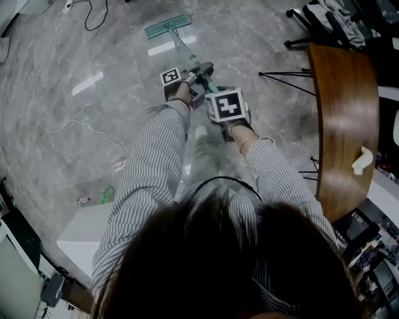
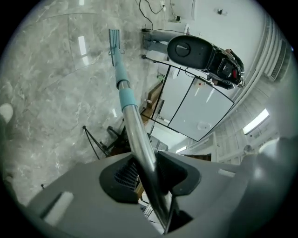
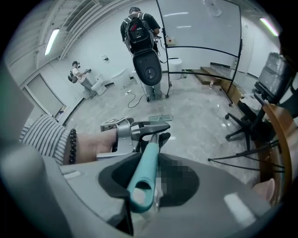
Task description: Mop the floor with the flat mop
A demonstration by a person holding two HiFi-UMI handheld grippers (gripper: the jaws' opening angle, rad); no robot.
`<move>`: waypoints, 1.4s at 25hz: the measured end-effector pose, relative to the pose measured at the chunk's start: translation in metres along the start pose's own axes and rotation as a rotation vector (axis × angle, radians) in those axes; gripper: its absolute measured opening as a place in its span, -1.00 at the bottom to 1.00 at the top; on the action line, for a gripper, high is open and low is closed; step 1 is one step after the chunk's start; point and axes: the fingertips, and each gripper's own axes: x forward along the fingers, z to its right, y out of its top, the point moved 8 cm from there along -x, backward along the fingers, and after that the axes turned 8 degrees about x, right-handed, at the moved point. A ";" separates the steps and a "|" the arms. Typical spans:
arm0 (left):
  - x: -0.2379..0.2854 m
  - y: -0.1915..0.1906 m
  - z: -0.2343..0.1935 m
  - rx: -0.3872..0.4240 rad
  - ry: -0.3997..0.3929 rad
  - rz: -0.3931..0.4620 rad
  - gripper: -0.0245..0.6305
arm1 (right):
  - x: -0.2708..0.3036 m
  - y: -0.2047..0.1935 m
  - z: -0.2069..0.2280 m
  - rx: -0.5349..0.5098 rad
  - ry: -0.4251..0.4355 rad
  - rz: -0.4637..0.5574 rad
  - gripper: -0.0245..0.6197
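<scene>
The flat mop's teal head [image 1: 168, 26] lies flat on the grey marble floor ahead of me. Its pole [image 1: 184, 50] slants back to both grippers. My left gripper [image 1: 198, 70] is shut on the pole; in the left gripper view the bare metal shaft [image 2: 142, 148] runs between the jaws, past a teal sleeve [image 2: 125, 95], down to the mop head [image 2: 114, 39]. Just behind it, my right gripper [image 1: 215, 92] is shut on the teal handle end [image 3: 144, 172] with its hanging loop. The right gripper view also shows the left gripper [image 3: 139, 132] and the mop head [image 3: 160, 117] beyond.
A curved wooden table [image 1: 343, 124] stands at the right, with tripod legs [image 1: 280, 75] beside it and an office chair [image 1: 324, 19] beyond. A white cable [image 1: 62, 124] trails over the floor at the left. A white box [image 1: 84, 233] sits near left. Two people [image 3: 139, 28] stand farther off.
</scene>
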 end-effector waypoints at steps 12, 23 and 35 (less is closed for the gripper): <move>0.007 0.049 0.003 0.027 0.036 -0.006 -0.57 | 0.034 0.032 -0.011 -0.016 0.005 -0.014 -0.57; -0.001 0.011 -0.007 0.036 0.034 -0.015 -0.57 | 0.014 -0.003 -0.001 -0.043 0.005 -0.010 -0.57; -0.029 -0.161 -0.074 0.038 0.046 0.005 -0.57 | -0.063 -0.162 0.055 -0.072 0.042 0.016 -0.57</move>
